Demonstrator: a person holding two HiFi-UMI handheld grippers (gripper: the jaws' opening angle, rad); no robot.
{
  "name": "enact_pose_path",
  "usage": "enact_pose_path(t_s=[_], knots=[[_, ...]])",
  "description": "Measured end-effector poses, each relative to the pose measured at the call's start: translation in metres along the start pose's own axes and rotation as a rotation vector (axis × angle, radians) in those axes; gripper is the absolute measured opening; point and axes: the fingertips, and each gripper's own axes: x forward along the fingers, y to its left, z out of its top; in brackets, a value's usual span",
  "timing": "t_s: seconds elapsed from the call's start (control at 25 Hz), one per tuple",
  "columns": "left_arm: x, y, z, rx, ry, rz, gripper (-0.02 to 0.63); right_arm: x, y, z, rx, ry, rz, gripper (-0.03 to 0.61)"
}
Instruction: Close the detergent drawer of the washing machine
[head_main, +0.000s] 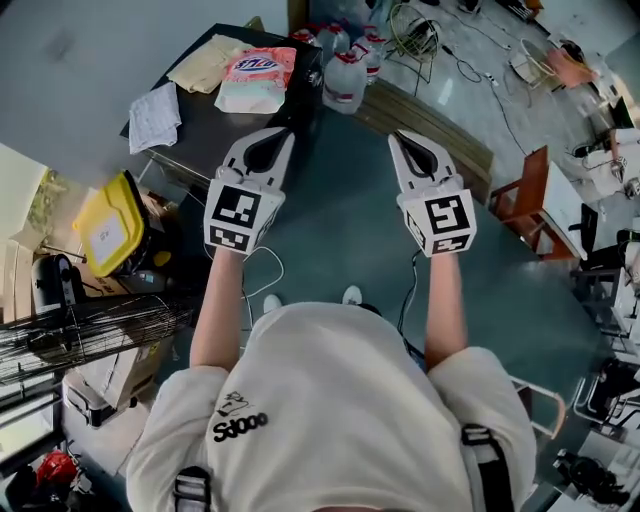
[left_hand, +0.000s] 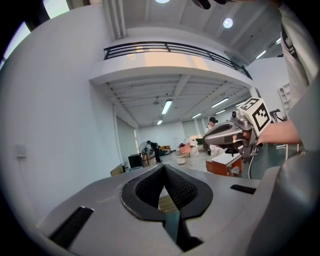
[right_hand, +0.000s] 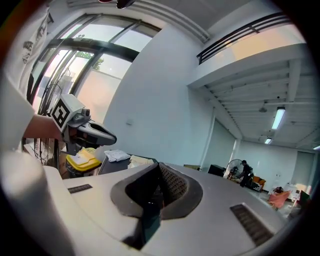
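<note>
Table (head_main: 205, 125): dark, bears detergent bag (head_main: 258, 80) | floor (head_main: 340, 230): teal | left claw (head_main: 281, 135): pressed together, empty | right claw (head_main: 402, 137): same

The pale grey left gripper (head_main: 286, 133) and pale grey right gripper (head_main: 397, 135) are held level, side by side, on outstretched forearms (head_main: 222, 310). Both pairs of jaws are closed, empty.

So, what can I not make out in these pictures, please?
Detergent drawer: recognisable in no view; both gripper views look across the hall.
Print on the pink bag: head view, too small.
Bottles: head view, labels too small.
Distant person: left gripper view, too small to tell what they do.
</note>
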Motion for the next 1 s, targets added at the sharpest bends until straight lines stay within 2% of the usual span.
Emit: enact_pose_path(t_s=[0.28,0.44,0.76,1.0], knots=[[-0.001,-0.006,0.037,0.052,-0.064,-0.003,0.018,-0.012,-0.005,0.022,0.001,-0.053,0.002,0.008],[-0.003,-0.012,0.047,0.056,-0.080,-0.003,0.018,-0.018,-0.005,0.033,-0.042,-0.082,0.013,0.008],[-0.016,-0.016,0.047,0.058,-0.073,0.022,0.018,-0.014,0.007,0.030,-0.077,-0.077,0.047,0.008],[-0.023,-0.017,0.044,0.052,-0.056,0.034,0.018,-0.017,0.011,0.029,-0.053,-0.068,0.053,0.008]])
